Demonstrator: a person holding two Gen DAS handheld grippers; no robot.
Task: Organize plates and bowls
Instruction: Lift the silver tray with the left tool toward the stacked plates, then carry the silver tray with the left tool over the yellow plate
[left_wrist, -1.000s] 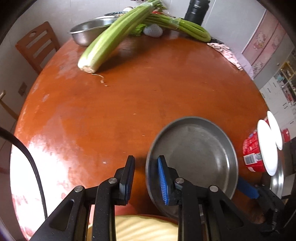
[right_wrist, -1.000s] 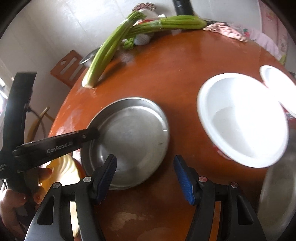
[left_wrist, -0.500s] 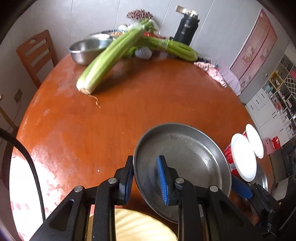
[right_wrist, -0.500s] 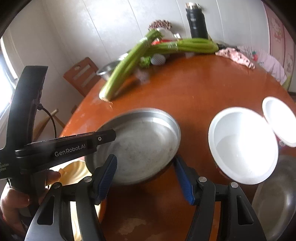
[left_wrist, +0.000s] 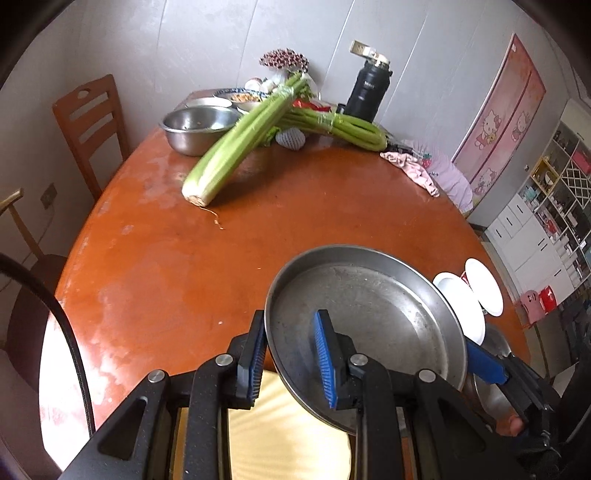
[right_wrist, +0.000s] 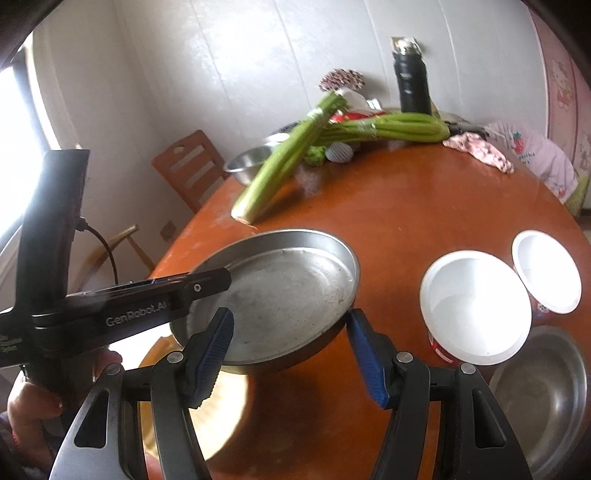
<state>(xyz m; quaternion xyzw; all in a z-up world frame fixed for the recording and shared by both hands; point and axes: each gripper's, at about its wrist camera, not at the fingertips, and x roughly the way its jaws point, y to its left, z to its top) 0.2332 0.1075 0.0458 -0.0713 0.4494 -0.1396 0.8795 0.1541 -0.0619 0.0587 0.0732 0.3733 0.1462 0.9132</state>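
My left gripper (left_wrist: 291, 354) is shut on the near rim of a round steel plate (left_wrist: 369, 317) and holds it lifted and tilted above the table. In the right wrist view the steel plate (right_wrist: 280, 295) hangs in front of my right gripper (right_wrist: 291, 347), which is open with its fingers either side of the plate's near edge, not gripping. Two white bowls (right_wrist: 476, 306) (right_wrist: 546, 269) sit on red cups at the right. A steel bowl (right_wrist: 543, 398) lies at the lower right. A yellow plate (left_wrist: 288, 432) lies under the left gripper.
The round brown table (left_wrist: 184, 266) carries celery bunches (left_wrist: 240, 147), a steel bowl (left_wrist: 195, 129), a black flask (left_wrist: 369, 92) and a pink cloth (left_wrist: 410, 170) at the far side. A wooden chair (left_wrist: 88, 125) stands at the left.
The left gripper has lifted the steel plate off the table and tilted it. Both grippers have risen and pulled back, so more of the room shows.
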